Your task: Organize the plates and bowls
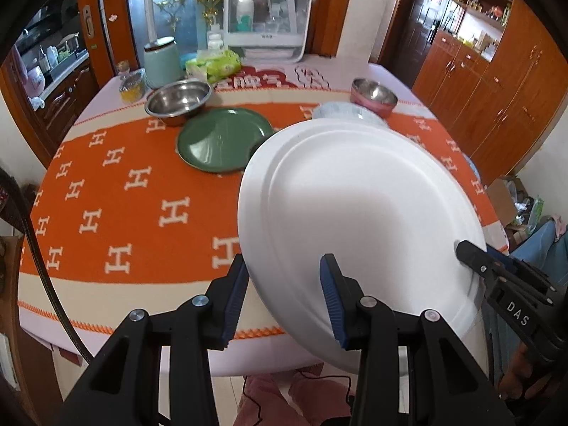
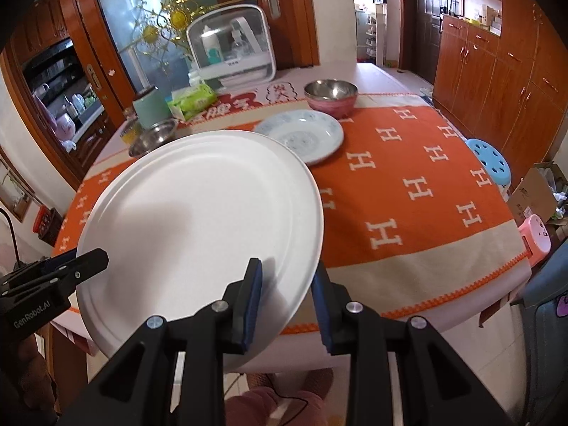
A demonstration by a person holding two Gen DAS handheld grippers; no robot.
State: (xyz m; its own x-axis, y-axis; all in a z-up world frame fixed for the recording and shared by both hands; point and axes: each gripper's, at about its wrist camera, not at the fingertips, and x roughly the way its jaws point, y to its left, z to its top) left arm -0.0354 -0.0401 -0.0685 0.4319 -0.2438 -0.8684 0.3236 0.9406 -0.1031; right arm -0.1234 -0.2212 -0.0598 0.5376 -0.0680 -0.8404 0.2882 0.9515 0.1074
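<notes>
A large white plate [image 1: 355, 195] hangs tilted over the near edge of the table [image 1: 117, 191], held by both grippers. My left gripper [image 1: 284, 294] is shut on its near-left rim. My right gripper [image 2: 285, 291] is shut on its near-right rim, and shows at the plate's right edge in the left wrist view. Beyond it on the orange cloth lie a green plate [image 1: 223, 140], a steel bowl [image 1: 177, 97], a blue-patterned plate [image 2: 301, 135] and a pink-sided steel bowl [image 2: 332, 97]. The white plate hides most of the blue-patterned plate in the left wrist view.
At the table's far end stand a mint canister [image 1: 161, 62], a green tissue pack [image 1: 213, 64] and a white countertop box [image 1: 268, 23]. A blue stool [image 2: 490, 159] and a pink object [image 2: 536, 234] sit off the right side. Wooden cabinets [image 2: 497, 81] line the right wall.
</notes>
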